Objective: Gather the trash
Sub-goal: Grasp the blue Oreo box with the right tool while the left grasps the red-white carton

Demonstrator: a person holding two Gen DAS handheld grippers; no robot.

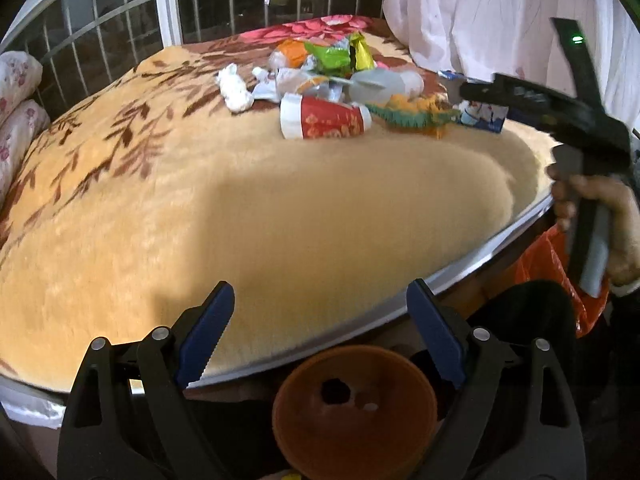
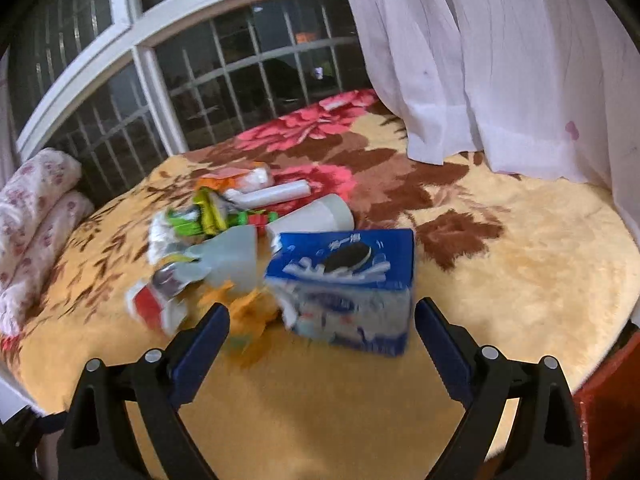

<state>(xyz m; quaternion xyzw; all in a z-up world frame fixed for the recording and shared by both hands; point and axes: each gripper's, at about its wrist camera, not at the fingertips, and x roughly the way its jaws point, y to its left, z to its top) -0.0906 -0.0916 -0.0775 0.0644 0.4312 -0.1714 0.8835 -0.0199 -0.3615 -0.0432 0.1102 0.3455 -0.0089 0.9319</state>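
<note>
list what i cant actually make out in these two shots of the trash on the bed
- Orange bag, left wrist view: mostly hidden behind the bed edge and the hand; its contents cannot be seen.
- Red cup, right wrist view: blurred, partly behind the right hand-held gripper.
- Wrappers, right wrist view: overlapping and smeared, count unclear.
- Cookie box, left wrist view: partly covered by the other hand-held gripper.
- Box lower print: motion blurred.

One blue cookie box [image 2: 352, 276], one red-and-white paper cup [image 1: 326, 117], one crumpled white tissue [image 1: 235, 89] and two rolled floral quilts [image 1: 18, 96] show on the bed. Pale plastic cups [image 2: 316, 216] — two, perhaps three, the pile blurs them. One orange bucket [image 1: 354, 412] — and one orange bag [image 1: 560, 256].
</note>
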